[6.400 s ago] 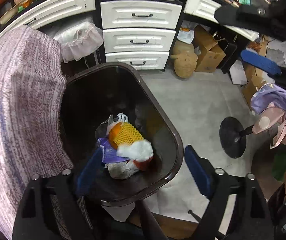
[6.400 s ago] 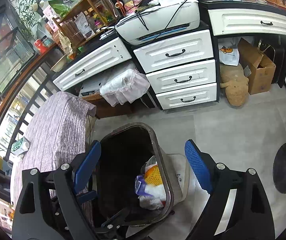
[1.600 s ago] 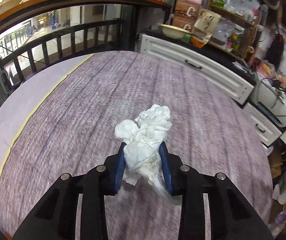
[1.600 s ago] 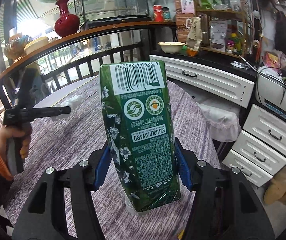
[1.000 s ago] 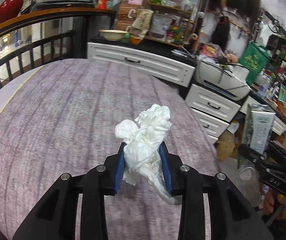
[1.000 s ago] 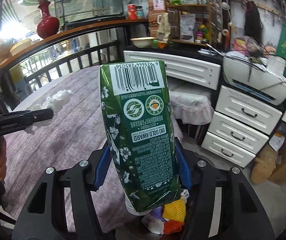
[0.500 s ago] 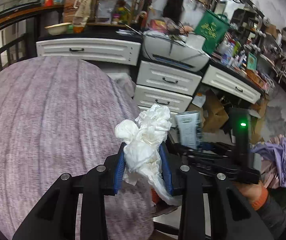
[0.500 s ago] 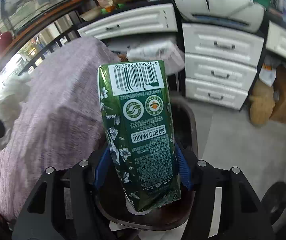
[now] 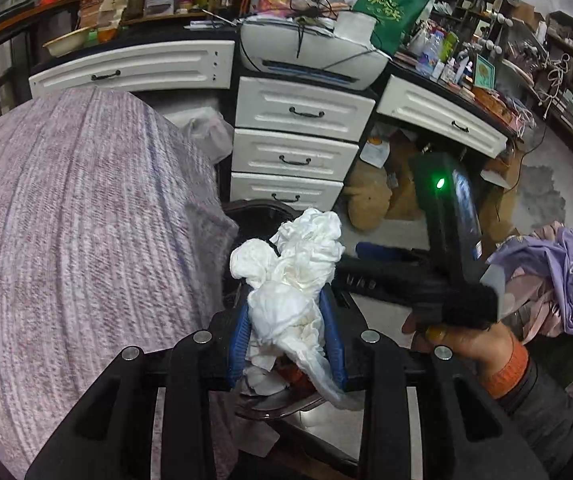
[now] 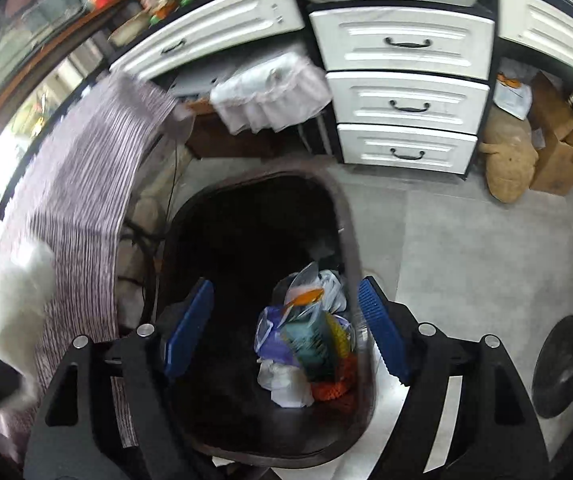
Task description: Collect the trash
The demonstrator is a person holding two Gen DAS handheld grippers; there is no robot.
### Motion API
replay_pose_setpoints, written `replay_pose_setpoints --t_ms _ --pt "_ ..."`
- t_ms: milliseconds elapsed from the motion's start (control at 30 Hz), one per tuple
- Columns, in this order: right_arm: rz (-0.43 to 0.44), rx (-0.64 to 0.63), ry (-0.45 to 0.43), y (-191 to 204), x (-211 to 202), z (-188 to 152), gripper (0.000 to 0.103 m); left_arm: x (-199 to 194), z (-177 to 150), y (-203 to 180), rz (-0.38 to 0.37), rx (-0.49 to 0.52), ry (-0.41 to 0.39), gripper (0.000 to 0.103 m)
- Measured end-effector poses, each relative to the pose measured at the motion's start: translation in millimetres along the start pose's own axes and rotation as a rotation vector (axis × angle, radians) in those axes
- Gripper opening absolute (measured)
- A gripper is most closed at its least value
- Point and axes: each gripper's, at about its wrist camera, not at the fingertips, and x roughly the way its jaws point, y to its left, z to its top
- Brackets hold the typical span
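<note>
White crumpled tissue wad [image 9: 292, 280] pinched between the blue pads of the left gripper [image 9: 286, 344], jaws narrow and pressing on it from both sides; a tail of tissue hangs below the right pad. Beneath it, the dark trash bin [image 9: 264, 210], partly hidden; purple knit tablecloth [image 9: 78, 240] just to the left of the bin.

Right gripper [image 10: 286, 332] held over the bin [image 10: 348, 240] mouth, pointing steeply down; jaws have just been opening and now stand wide, pads touching nothing. Green carton [image 10: 310, 346] blurred in the gap between the pads, lying on or dropping onto the trash heap inside the bin, cannot tell which; around it a purple wrapper [image 10: 272, 330], orange netting [image 10: 336, 384], clear plastic bag [image 10: 312, 284].

From the left wrist view, the right gripper's body shows beside the tissue with a green light [image 9: 440, 183] lit; a hand [image 9: 462, 338] with an orange cuff grips its handle.

White drawers [image 10: 404, 100] stand behind the bin; grey tiled floor [image 10: 466, 248] to its right; black round base [image 10: 562, 364] at far right.
</note>
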Motion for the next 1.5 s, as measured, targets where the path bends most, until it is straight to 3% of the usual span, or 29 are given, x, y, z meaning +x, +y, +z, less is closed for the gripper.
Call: replay_pose_setpoints --t_ms 367,567,733,800,900,1033,1200,1333,1500 --pt "-0.051 0.072 -0.102 -32 -36 15 0.075 49 -5 -18 0.011 0.061 0.121 0.033" --pt "-0.048 0.083 -0.109 -39 -40 17 0.075 55 -10 -30 -0.015 0.102 0.131 0.034" --pt "-0.048 0.080 -0.110 -39 -42 17 0.075 55 -13 -40 -0.008 0.134 0.120 0.050" --pt "-0.054 0.073 -0.119 -37 -45 17 0.075 51 -13 -42 -0.010 0.133 0.098 0.064" --pt "-0.065 0.067 -0.143 -32 -54 19 0.077 37 -15 -46 0.010 0.148 0.055 0.075" --pt "-0.094 0.064 -0.198 -19 -73 16 0.077 10 -22 -49 0.043 0.152 -0.010 0.082" --pt "-0.139 0.002 -0.299 18 -113 -1 0.087 -39 -36 -43 0.104 0.153 -0.143 0.094" --pt "-0.152 -0.034 -0.401 56 -150 -22 0.097 -80 -53 -26 0.165 0.125 -0.246 0.097" --pt "-0.163 -0.061 -0.512 97 -180 -55 0.097 -122 -89 -5 0.290 0.086 -0.328 0.098"
